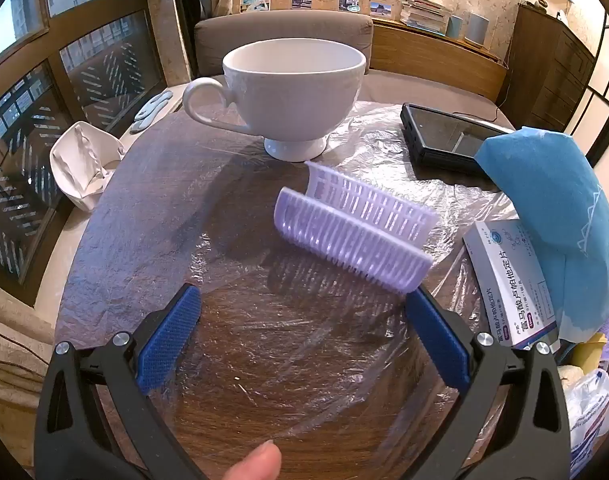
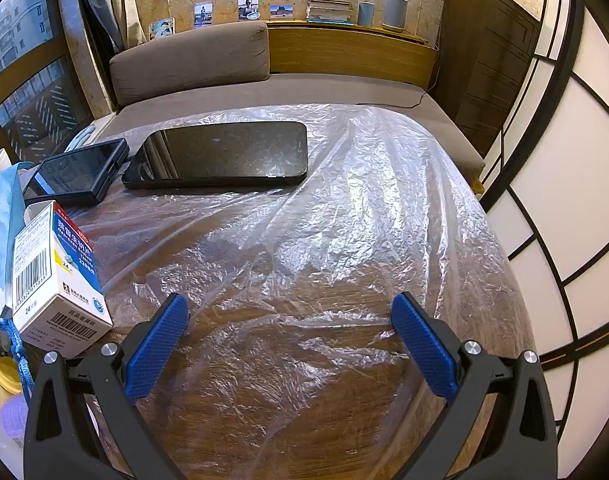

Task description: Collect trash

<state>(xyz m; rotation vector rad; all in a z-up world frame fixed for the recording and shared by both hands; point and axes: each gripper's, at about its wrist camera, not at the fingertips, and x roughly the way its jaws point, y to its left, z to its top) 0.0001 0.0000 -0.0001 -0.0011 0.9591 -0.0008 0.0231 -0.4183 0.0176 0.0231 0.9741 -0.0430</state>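
Plastic-wrapped table [image 2: 344,216] held a white cup [image 1: 294,96] near its far edge; both the left gripper [image 1: 304,300] and right gripper [image 2: 290,308] gaped wide, empty.

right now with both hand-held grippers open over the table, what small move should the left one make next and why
Probably ease the left hand-held gripper forward and slightly right toward the purple comb-like clip. Its fingers stand wide apart with nothing between them, and the clip lies just ahead on the plastic sheet, its near end by the right finger. Whether the clip counts as trash is unclear.
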